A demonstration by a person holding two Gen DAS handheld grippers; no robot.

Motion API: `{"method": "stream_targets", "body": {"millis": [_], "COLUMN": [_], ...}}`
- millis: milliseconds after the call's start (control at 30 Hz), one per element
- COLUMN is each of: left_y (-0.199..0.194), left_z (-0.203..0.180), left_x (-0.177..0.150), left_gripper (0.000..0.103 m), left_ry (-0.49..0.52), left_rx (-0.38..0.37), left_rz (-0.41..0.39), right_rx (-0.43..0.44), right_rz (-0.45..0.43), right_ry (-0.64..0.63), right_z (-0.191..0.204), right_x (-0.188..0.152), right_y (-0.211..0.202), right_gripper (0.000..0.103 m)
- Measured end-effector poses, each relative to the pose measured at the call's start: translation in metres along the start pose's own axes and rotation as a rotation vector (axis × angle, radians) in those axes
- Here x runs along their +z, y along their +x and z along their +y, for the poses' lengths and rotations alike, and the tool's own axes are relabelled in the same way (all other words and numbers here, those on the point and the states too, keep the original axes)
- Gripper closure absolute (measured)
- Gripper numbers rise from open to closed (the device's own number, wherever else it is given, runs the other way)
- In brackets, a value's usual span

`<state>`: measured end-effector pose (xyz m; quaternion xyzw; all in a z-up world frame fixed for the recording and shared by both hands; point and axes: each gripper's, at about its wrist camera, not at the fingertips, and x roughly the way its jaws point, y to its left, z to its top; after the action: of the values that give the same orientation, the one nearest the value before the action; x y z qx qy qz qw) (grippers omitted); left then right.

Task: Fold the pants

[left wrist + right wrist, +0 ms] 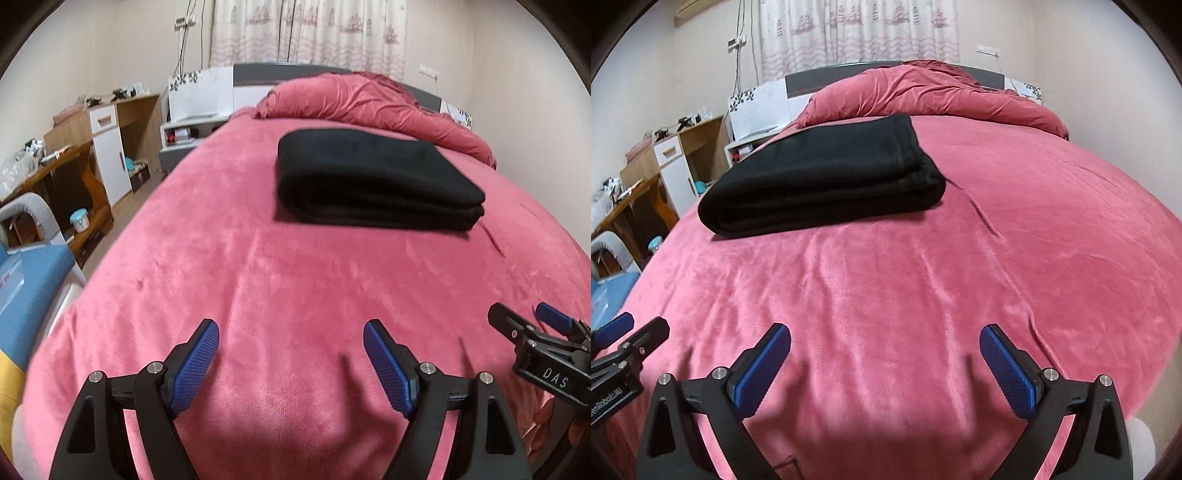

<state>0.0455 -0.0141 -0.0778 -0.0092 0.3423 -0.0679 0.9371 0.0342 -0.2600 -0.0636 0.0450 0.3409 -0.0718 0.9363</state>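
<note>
1. Pants (376, 177), black and folded, lie on the bed (258, 280) at 12 o'clock, well apart from both claws.
2. Left claw (291, 354): jaws apart, empty.
3. Right claw (884, 354): jaws apart, empty, at 3 o'clock of the left.

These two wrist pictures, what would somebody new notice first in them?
First the folded black pants, a neat dark bundle lying toward the far end of the pink bed cover. Behind them a rumpled pink duvet is heaped against the headboard. Nearest the camera, the left tool and the right tool hang open over the bare cover, gripping nothing.
</note>
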Motion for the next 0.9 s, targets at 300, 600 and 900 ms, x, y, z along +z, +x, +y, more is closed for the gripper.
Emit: {"method": "stream_targets", "body": {"millis": [300,600,900], "left_y": [-0.026,-0.037,-0.043], "left_z": [-0.003,0.001,-0.004], "left_x": [0.004,0.003,-0.003], "left_gripper": [0.021,0.021,0.021], "left_ry": [-0.003,-0.023,0.012], "left_rx": [0.016,0.019,0.053], "left_rz": [-0.051,-0.056,-0.077], "right_rx": [-0.016,-0.008,0.022], "right_rz": [-0.106,-0.125,-0.132], "right_ry": [-0.036,-0.021,-0.024], "right_z": [0.011,0.009,0.012], "right_x": [0.007,0.009,0.008], "right_y": [-0.025,-0.032,-0.033], "right_gripper": [0.000,0.000,0.000]}}
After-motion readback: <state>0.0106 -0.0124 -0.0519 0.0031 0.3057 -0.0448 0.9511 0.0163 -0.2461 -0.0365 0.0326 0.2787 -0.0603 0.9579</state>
